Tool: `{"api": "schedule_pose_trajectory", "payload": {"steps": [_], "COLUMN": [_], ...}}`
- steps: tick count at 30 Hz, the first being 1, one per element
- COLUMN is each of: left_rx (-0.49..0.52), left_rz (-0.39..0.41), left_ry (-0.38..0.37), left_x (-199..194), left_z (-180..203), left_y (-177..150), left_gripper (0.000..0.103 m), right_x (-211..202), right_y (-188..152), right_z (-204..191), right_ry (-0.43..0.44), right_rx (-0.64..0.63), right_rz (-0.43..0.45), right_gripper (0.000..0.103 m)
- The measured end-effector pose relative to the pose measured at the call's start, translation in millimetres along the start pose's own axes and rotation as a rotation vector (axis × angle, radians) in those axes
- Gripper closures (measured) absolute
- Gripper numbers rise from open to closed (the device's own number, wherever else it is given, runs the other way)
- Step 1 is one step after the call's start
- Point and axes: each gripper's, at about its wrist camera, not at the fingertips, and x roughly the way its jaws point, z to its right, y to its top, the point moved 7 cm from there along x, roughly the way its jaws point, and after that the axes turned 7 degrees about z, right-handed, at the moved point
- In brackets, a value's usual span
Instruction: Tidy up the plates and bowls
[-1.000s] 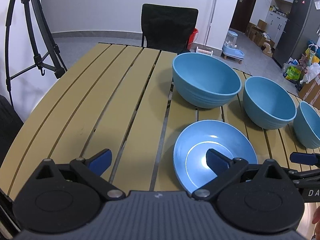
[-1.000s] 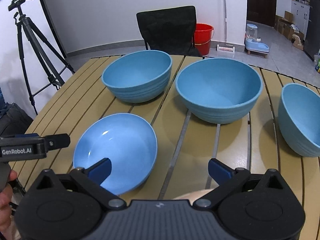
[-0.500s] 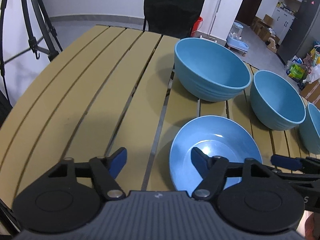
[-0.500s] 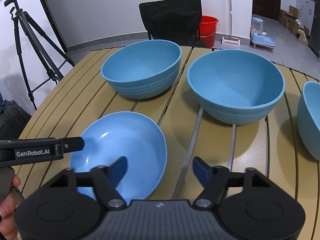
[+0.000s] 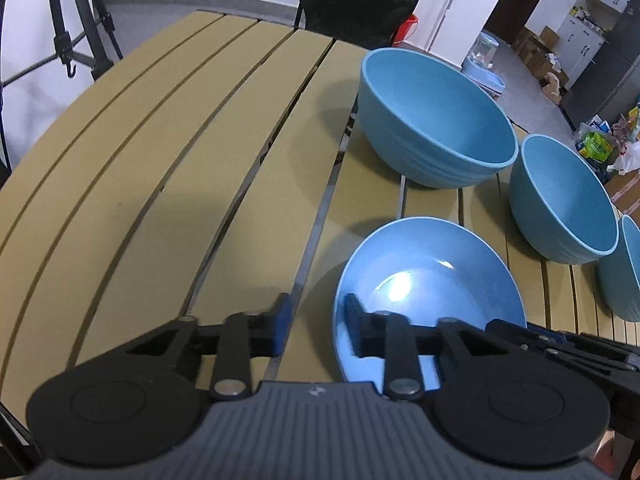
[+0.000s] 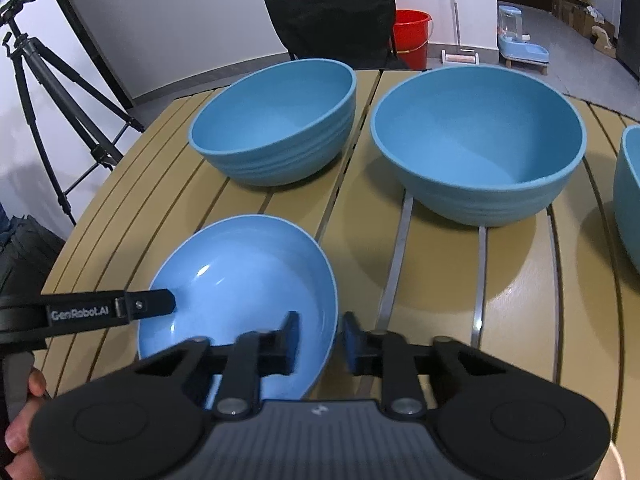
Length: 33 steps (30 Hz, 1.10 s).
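Right wrist: both tongs [image 6: 319, 338] [image 5: 316, 322] closing astride the glossy round blue plate's [image 6: 240, 280] rim.

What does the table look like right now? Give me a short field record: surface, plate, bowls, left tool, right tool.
surface: slatted tan table
plate: shallow blue plate, nearest the tools, upright
bowls: three deep blue bowls behind it, apart: left bowl, middle bowl, right bowl cut by frame edge
left tool: jaws closing astride the plate's left rim
right tool: jaws closing astride the plate's right rim
contact: pads not yet visibly pressing the rim
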Motion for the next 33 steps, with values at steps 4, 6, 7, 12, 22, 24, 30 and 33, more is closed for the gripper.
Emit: {"api": "schedule_pose_trajectory", "payload": {"steps": [4,6,7,12,22,24,30,33], "left_rx": [-0.004,-0.004,-0.006,-0.002,0.006,0.009,0.013,0.009], "left_rz": [-0.006,-0.005,-0.004,0.005,0.042,0.047,0.061,0.067], "left_ry": [-0.028,-0.023,-0.023,-0.018,-0.015,-0.016,-0.006,-0.005], "left_x": [1,1,0,-5,-31,-37,-53,-61], "left_z": [3,4,4,4,8,9,9,8], "left_y": [-1,-1,-1,-1,4,3,0,-2], "left_gripper": [0.095,0.095,0.095,0.095,0.095,0.095,0.095,0.095], "right_x": [2,2,2,-2,-25,-33,-50,-57], "right_y": [-1,-1,-1,-3,0,0,-2,-5], "right_z": [1,1,1,0,-5,-6,-14,-17], "right_ry": [0.013,0.014,0.013,0.016,0.026,0.026,0.038,0.042], "right_rx": [0.019,0.024,0.023,0.023,0.036,0.037,0.032,0.042], "right_rz": [0.003,0.004,0.006,0.013,0.038,0.045,0.065,0.067], "right_gripper": [0.096,0.096,0.097,0.097,0.097,0.097,0.097,0.097]}}
